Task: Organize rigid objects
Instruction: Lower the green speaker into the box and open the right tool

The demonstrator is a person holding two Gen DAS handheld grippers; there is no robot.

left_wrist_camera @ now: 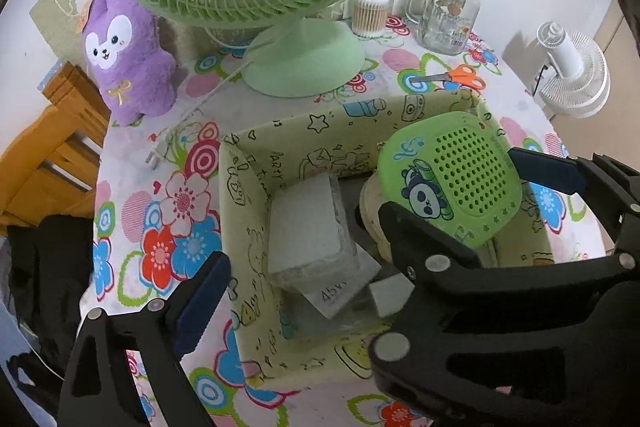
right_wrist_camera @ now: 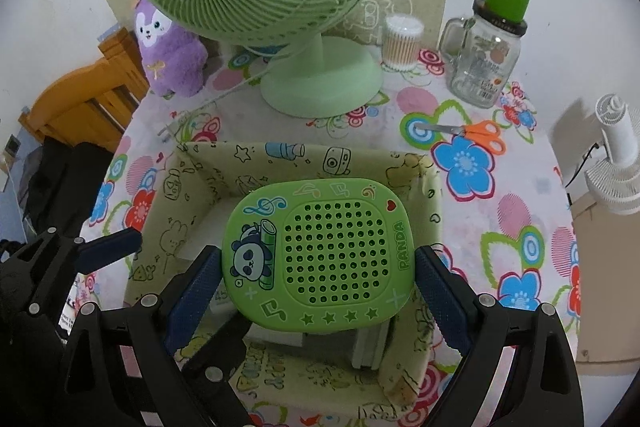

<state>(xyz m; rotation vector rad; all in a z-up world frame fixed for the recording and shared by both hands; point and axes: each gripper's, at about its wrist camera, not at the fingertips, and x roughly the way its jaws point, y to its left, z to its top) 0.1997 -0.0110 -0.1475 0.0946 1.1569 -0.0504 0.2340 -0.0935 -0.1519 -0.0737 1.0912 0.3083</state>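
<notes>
Between knurled tongs (right_wrist_camera: 316, 291), perforated speaker (right_wrist_camera: 320, 259).

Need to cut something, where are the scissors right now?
The orange-handled scissors lie on the flowered tablecloth, beyond the box's far right corner, near the glass jar.

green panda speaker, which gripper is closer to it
Right. The right gripper has the green panda speaker between its fingers over the fabric box; the left gripper hangs empty beside it.
</notes>
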